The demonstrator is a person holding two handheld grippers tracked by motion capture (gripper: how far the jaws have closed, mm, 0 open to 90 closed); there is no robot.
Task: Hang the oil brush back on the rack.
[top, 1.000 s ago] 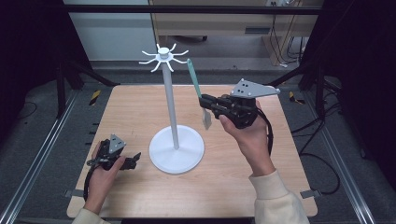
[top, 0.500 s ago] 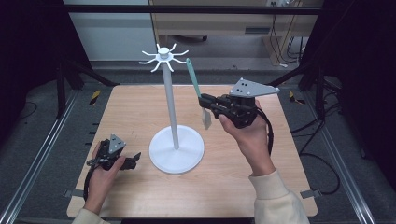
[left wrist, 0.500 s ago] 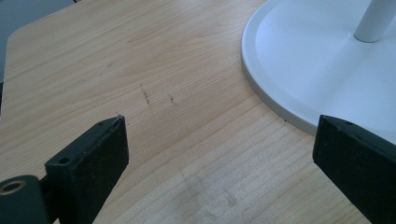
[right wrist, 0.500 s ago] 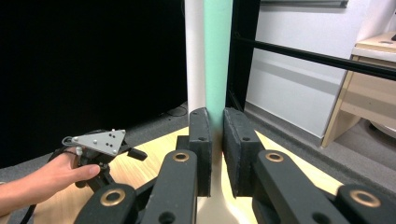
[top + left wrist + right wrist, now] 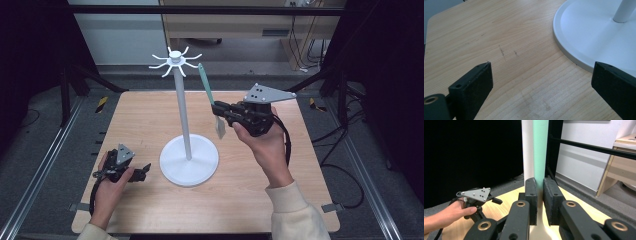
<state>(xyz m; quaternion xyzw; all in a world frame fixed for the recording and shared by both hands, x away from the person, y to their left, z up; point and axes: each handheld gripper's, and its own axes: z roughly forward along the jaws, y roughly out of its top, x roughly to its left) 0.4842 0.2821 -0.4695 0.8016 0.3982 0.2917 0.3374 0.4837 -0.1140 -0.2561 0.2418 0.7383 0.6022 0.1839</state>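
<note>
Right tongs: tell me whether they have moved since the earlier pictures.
No. The right tongs keep the spatula right of the white stand's pole.

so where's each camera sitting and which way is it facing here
High view: above the person's side of the table, looking forward and down; shows both forearms, left gripper, right gripper clamping a green-handled spatula.
Left gripper view: rides the left gripper, looking low across the tabletop past its open jaws at the white stand base.
Right gripper view: rides the right gripper, looking along jaws shut on the spatula handle, stand pole behind.
Shared: the right gripper view and high view both show the left hand.
</note>
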